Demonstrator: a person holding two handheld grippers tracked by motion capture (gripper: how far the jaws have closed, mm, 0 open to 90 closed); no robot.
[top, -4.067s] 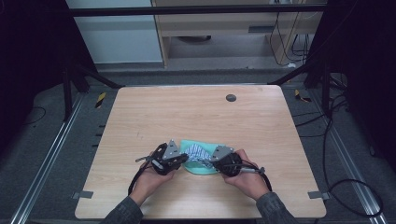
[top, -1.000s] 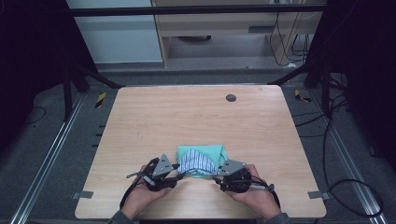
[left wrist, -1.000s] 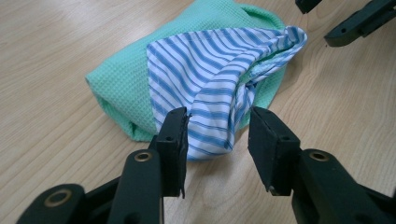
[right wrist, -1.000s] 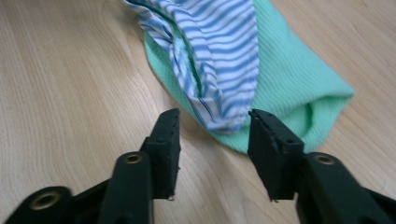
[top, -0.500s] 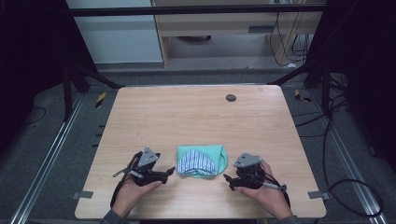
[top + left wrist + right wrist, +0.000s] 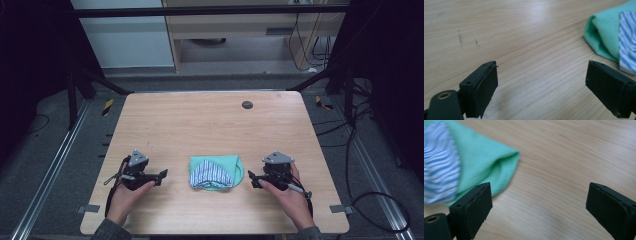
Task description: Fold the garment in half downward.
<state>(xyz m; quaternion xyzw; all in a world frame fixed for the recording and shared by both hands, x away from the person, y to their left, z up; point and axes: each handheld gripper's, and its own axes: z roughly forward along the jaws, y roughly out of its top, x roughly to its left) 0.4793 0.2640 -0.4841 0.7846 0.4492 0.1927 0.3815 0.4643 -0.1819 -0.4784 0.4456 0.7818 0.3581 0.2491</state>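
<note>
Cloth (image 6: 216, 171) folded, unlabelled | left tongs (image 6: 161, 176), right tongs (image 6: 253, 180) spread

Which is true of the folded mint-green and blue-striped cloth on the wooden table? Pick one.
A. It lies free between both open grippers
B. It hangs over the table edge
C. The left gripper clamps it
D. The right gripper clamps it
A: the folded mint-green and blue-striped cloth lies flat on the table, with the left gripper and right gripper apart from it on either side, jaws spread wide on nothing.
</note>
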